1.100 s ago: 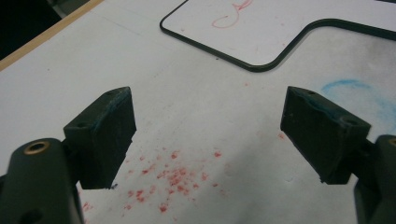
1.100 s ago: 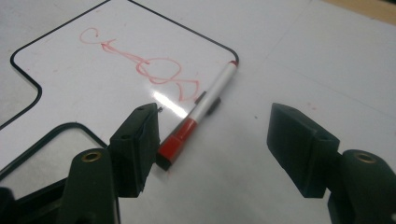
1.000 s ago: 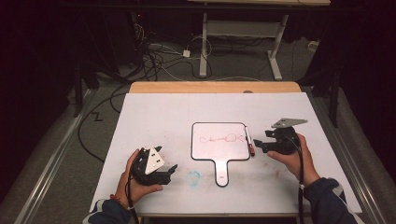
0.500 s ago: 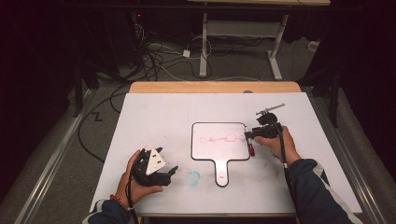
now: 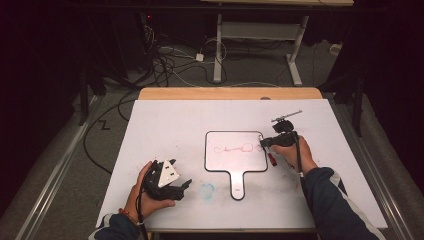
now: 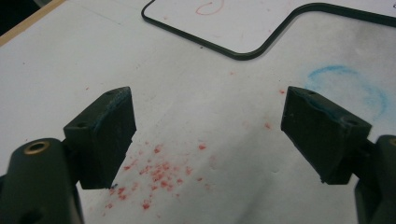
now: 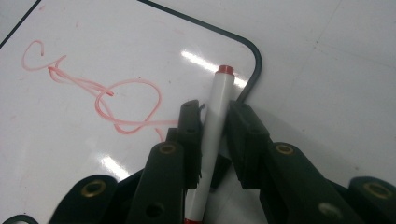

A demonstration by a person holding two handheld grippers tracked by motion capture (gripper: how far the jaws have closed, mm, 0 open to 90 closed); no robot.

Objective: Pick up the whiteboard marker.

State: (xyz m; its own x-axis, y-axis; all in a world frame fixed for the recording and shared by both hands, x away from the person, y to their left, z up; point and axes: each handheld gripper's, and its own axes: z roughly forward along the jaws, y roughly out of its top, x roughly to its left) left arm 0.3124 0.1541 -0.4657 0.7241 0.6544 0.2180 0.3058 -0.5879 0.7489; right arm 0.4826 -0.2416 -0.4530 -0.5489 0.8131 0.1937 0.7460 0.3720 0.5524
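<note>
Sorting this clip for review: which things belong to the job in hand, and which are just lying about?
In the job:
right tool, shut on the red marker
small whiteboard with red scribble

Lying about:
left tool, open, idle
blue smudge
red specks
floor cables

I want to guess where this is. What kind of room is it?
Probably a lab or workshop, not a home. Tangled black cables lie on the grey floor, a metal-legged desk frame stands behind, and the white-topped work table holds a small handled whiteboard with red scribbles.

Bare table [image 5: 165, 125] left of the whiteboard [image 5: 235, 150] gives free passage.
</note>
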